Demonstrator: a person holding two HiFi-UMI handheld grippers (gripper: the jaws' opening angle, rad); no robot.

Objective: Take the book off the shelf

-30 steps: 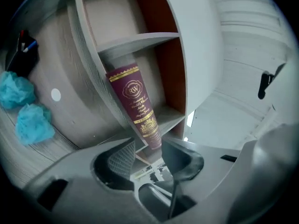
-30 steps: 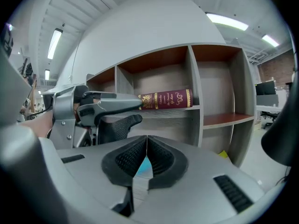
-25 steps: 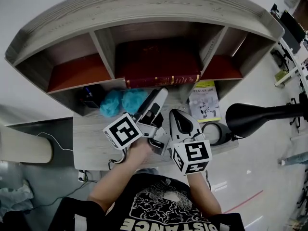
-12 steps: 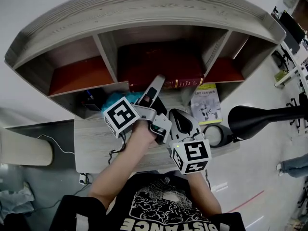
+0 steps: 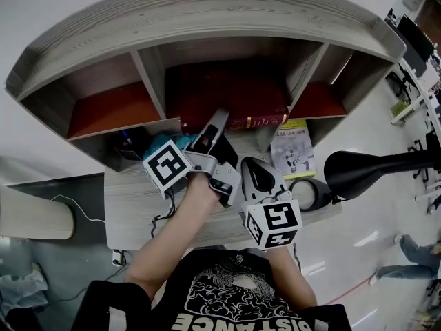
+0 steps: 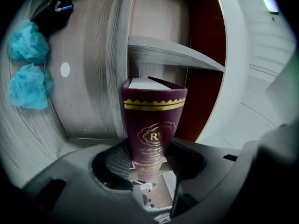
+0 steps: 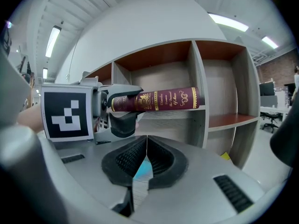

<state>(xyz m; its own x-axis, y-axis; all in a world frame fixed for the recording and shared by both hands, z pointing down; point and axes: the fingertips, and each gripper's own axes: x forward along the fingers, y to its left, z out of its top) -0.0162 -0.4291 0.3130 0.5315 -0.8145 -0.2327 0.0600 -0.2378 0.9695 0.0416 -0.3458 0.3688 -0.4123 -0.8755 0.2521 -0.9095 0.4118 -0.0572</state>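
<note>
A dark red book (image 5: 234, 92) with gold bands lies flat in the middle bay of the grey wooden shelf (image 5: 207, 19), its spine facing out. My left gripper (image 5: 215, 119) reaches up to the spine's left end. In the left gripper view the book (image 6: 152, 120) stands between the pads, which touch it on both sides; the jaws have just been closing on it. The right gripper view shows the book (image 7: 163, 98) with the left gripper (image 7: 117, 104) clamped over its end. My right gripper (image 5: 258, 174) hovers lower, over the desk, shut (image 7: 146, 141) with nothing in it.
Teal fluffy balls (image 6: 28, 85) lie on the desk under the shelf, next to a black pen holder (image 5: 127, 143). A green-edged booklet (image 5: 293, 147) leans at the right. A black lamp head (image 5: 372, 167) and its round base (image 5: 310, 192) sit at the desk's right end.
My left gripper has moved up from the desk to the shelf edge and rolled, and its jaws now hold the book's spine end. The right gripper has stayed put.
</note>
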